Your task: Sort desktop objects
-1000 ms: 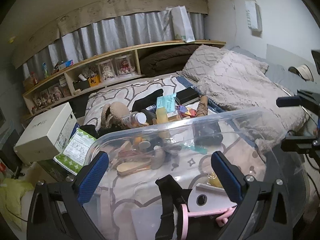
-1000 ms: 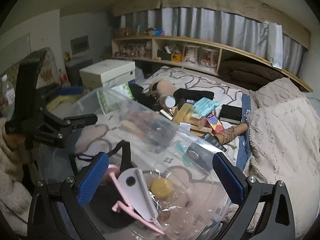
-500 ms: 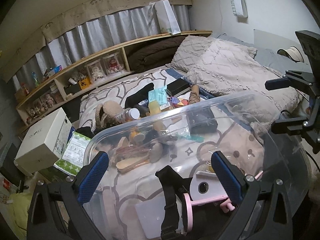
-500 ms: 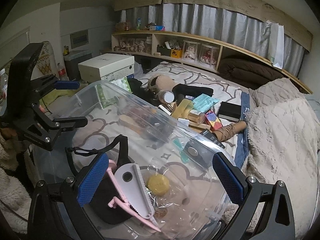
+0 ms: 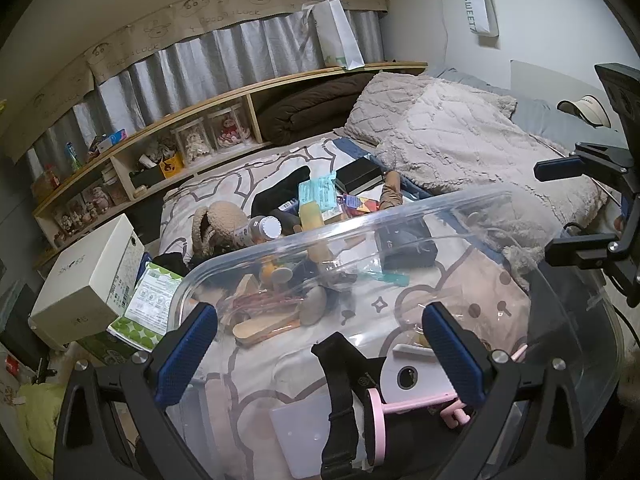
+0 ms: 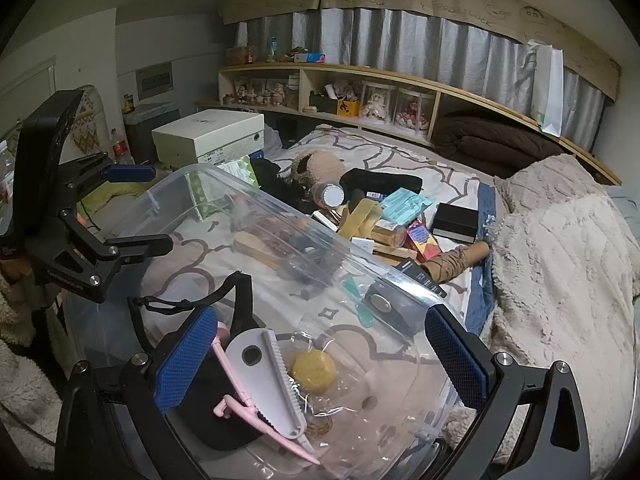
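A clear plastic bin fills the foreground of both views. Inside it lie a white and pink toothed tool, a round yellow piece in a clear wrap and a black strap. My left gripper is open over the bin's near-left end. My right gripper is open over its other end, and neither pair of jaws has anything between them. Beyond the bin a pile lies on the bed: a white-capped bottle, a teal packet, a black box.
A white shoebox and a green-dotted pack stand left of the bed. A beige knitted blanket covers the right side. A wooden shelf with dolls and jars runs along the curtain.
Both cameras have tilted and drawn back a little, so the bin and its contents sit slightly differently in frame. The right gripper shows further into the left wrist view. Both jaws stay wide.
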Available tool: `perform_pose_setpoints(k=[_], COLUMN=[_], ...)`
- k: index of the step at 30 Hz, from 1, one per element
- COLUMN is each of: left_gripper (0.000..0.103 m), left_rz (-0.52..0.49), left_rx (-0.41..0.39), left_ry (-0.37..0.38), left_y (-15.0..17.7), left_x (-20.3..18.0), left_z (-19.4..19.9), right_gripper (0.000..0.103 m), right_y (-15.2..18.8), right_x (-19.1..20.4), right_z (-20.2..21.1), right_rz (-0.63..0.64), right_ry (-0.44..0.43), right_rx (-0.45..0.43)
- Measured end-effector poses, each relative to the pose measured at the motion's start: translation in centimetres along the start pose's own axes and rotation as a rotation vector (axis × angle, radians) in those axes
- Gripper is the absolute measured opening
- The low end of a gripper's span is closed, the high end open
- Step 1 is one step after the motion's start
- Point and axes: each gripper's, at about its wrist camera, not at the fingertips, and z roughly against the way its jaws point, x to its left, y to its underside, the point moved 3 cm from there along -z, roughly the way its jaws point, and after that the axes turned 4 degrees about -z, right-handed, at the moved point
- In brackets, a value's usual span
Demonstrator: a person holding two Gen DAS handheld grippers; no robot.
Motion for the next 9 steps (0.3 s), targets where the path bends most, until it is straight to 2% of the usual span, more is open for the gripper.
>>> perform_pose_setpoints(k=[9], left_gripper=[0.103], left_rz=[0.010], left_rx=[-0.012], left_ry=[0.007], left_y=[-0.21], left_x=[-0.44], left_z=[-0.02], right_gripper=[0.103], right_y=[0.08], right_x=[-0.29], right_z=[0.01], right_rz=[-0.005], right_ry=[0.001], right_rx=[0.001])
